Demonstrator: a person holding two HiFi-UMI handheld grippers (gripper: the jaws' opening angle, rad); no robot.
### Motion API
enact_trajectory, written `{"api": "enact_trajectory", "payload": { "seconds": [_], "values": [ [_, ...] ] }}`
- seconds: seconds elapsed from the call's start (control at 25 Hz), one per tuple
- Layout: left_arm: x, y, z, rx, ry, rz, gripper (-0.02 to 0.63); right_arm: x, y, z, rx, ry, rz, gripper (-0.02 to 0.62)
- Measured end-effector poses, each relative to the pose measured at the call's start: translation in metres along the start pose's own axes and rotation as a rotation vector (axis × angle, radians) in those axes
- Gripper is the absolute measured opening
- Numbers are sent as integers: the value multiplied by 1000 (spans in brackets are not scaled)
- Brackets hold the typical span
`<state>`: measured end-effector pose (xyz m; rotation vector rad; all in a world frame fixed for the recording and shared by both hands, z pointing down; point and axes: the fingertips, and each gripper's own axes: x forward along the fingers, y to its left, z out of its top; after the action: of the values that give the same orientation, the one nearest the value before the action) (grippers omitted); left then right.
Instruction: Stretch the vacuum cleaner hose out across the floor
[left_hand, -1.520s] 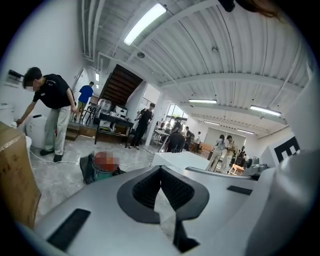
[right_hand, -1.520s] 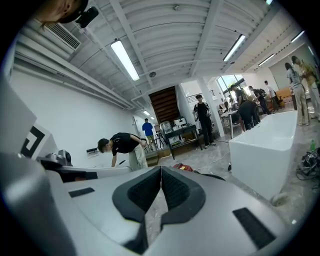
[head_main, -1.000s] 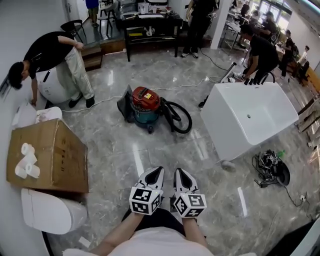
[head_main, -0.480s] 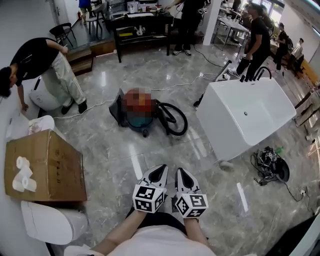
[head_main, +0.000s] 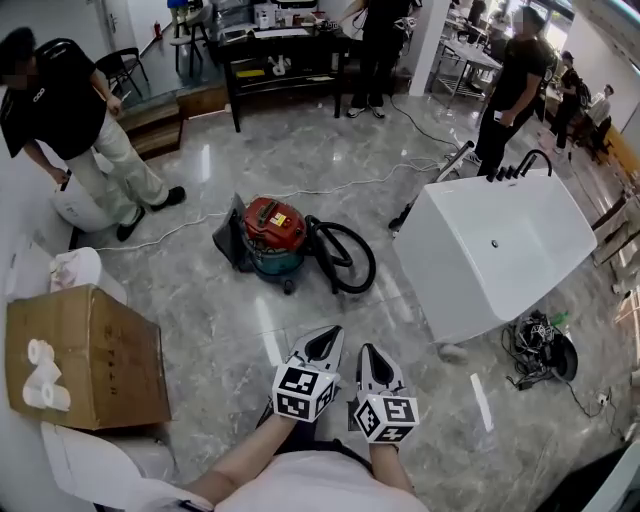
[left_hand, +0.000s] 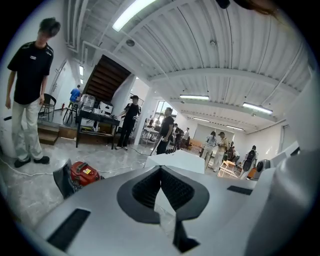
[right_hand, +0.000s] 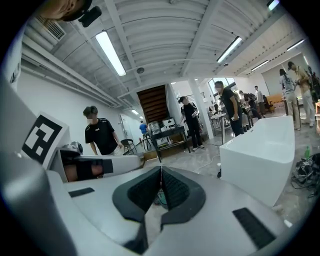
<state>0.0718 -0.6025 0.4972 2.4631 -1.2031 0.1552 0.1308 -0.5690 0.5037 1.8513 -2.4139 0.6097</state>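
Black ribbed hose (head_main: 354, 262) lies coiled beside red-lidded canister vacuum (head_main: 273, 228), frame centre, untouched; left gripper (head_main: 328, 340) and right gripper (head_main: 367, 355), lower centre, both closed and empty.

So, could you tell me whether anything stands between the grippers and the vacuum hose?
Nothing visible does: only bare floor lies between the left gripper, the right gripper and the coiled hose. The bathtub stands off to the right.

Red-and-teal vacuum cleaner (head_main: 272, 232), black hose (head_main: 371, 266), white bathtub (head_main: 450, 280), brown box (head_main: 85, 355), grey marbled floor (head_main: 215, 320)
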Motion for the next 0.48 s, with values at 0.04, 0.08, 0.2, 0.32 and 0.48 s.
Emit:
{"api": "enact_trajectory", "payload": {
  "seconds": [0.04,0.08,0.2,0.32,0.48],
  "values": [
    [8,5,5,2,3,-5,8,9,-4,5,3,0,-8,15],
    [16,9,10,2,5,-8,8,19,-7,9,4,2,-13,15],
    [39,27,24,-5,6,-15,8,52,-12,22,-6,8,-13,15],
    [63,44,40,-3,3,-29,8,84,-13,34,-12,9,-3,15],
    [96,69,55,-12,7,-45,8,122,-21,44,-27,18,-14,15]
  ]
}}
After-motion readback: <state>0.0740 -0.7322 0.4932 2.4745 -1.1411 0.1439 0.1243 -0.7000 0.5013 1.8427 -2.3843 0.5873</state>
